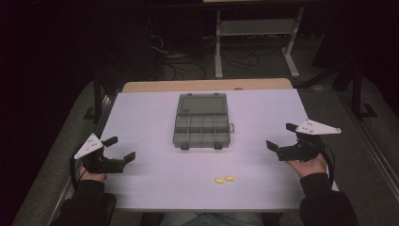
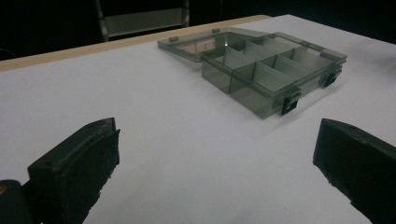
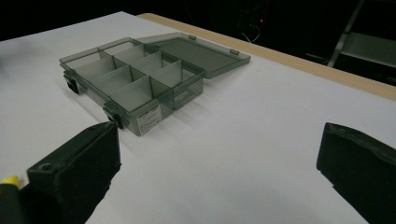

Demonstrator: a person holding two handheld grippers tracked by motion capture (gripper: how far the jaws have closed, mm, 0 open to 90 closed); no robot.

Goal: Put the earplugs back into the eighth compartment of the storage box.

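Observation:
A smoky-grey plastic organizer box (image 1: 201, 127) lies open at the middle of the white table, its lid (image 1: 203, 104) folded flat toward the far side and its several compartments bare. Two small yellow pieces (image 1: 224, 179) lie side by side near the front edge. At the table's left, my left gripper (image 1: 119, 148) is open and holds nothing; the box (image 2: 273, 74) lies ahead of it to the right. At the right side my right gripper (image 1: 281, 135) is open too, nothing between its jaws, with the box (image 3: 135, 84) ahead on its left. A yellow speck (image 3: 10, 179) peeks past its left jaw.
The white table top (image 1: 150, 117) ends in a wooden strip (image 1: 207, 85) at the far edge. Beyond it stand a metal frame's legs (image 1: 219, 52) and loose cables on a dark floor.

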